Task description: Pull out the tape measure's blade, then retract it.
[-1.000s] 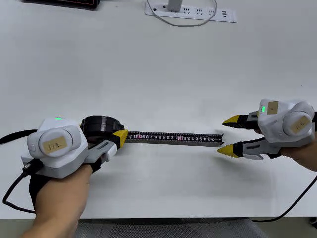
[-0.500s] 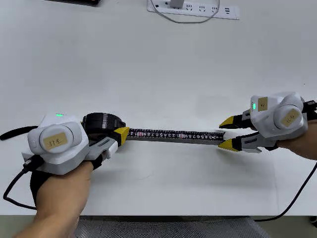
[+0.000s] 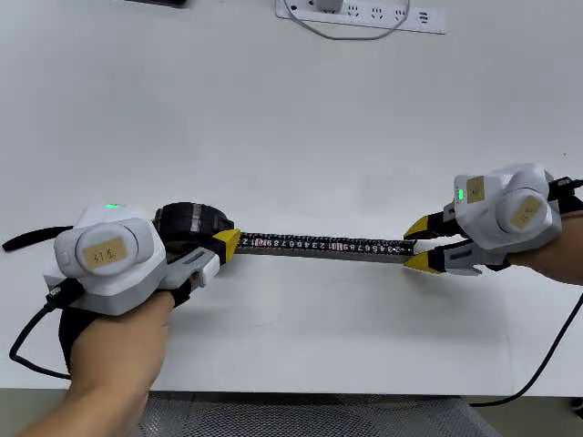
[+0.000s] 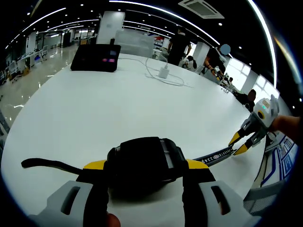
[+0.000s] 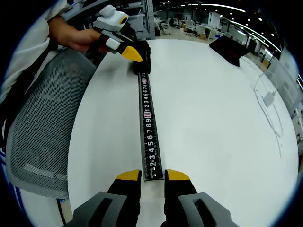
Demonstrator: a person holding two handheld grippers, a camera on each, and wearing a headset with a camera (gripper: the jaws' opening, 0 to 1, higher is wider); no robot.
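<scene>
- The tape measure (image 3: 189,222), a black case, sat on the white table (image 3: 291,118) at the person's left side.
- The left gripper (image 4: 146,166) was clamped on that case, one yellow-tipped jaw against each side, so it was closed only as far as the case allowed.
- A black strap (image 4: 45,164) trailed off the case and lay flat on the table.
- The blade (image 3: 321,246) was drawn out of the case and ran in a straight line to the right, flat along the table, with its printed numbers facing up.
- The right gripper (image 5: 153,178) was at the blade's far end, with its jaws a narrow gap apart and the end of the blade between the two yellow tips.
- In the right gripper view each tip stood just beside an edge of the blade, but I could not tell whether they were actually pinching it.
- The two grippers were well apart, with the drawn-out blade spanning the space between them.
- A white power strip (image 3: 360,14) with a plug and cord lay at the far edge of the table.
- A grey mesh chair (image 5: 42,127) stood at the near edge of the table.
</scene>
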